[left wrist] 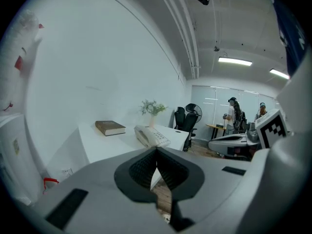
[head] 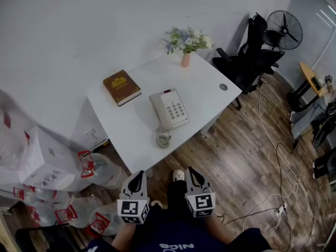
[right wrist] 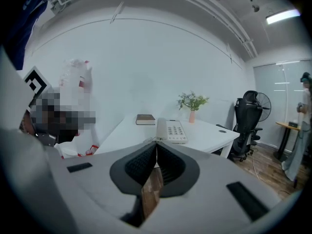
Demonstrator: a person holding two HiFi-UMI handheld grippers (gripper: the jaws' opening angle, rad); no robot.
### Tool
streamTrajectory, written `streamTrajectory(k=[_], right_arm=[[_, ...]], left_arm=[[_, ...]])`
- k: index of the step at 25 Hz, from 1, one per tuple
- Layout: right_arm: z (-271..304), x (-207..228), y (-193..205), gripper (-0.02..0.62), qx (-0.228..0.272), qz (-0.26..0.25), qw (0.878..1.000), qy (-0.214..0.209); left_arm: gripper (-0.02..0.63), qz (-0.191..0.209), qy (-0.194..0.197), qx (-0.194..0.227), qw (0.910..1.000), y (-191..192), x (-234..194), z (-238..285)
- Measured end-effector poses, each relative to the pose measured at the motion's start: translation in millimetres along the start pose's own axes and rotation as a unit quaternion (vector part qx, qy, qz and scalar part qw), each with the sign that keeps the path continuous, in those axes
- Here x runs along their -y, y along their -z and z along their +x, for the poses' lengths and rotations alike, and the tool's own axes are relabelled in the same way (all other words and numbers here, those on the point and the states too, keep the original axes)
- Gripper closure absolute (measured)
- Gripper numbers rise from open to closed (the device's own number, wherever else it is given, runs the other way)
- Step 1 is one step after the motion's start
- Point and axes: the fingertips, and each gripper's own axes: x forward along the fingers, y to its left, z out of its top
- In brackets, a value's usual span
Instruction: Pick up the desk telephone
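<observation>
Brown book (head: 121, 87) and flower vase (head: 186, 59) on white desk (head: 210, 96)

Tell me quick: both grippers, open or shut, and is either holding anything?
Left gripper: shut, holding nothing.
Right gripper: shut, holding nothing; the desk telephone is not yet reached.

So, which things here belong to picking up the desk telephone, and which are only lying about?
For the job: desk telephone, left gripper, right gripper, both shut and empty.
Just lying about: brown book, flower vase, office chair, fan.
</observation>
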Motion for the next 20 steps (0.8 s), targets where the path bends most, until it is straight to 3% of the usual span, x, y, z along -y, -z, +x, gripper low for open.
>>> streamTrajectory(k=[20], right_arm=[[160.6,107.2,-38.5,0.572,-0.001,0.000,0.994,-0.107]], left_arm=[[0.589,-0.054,-0.086,-0.019,0.9946,-46.8,-4.7,158.8]])
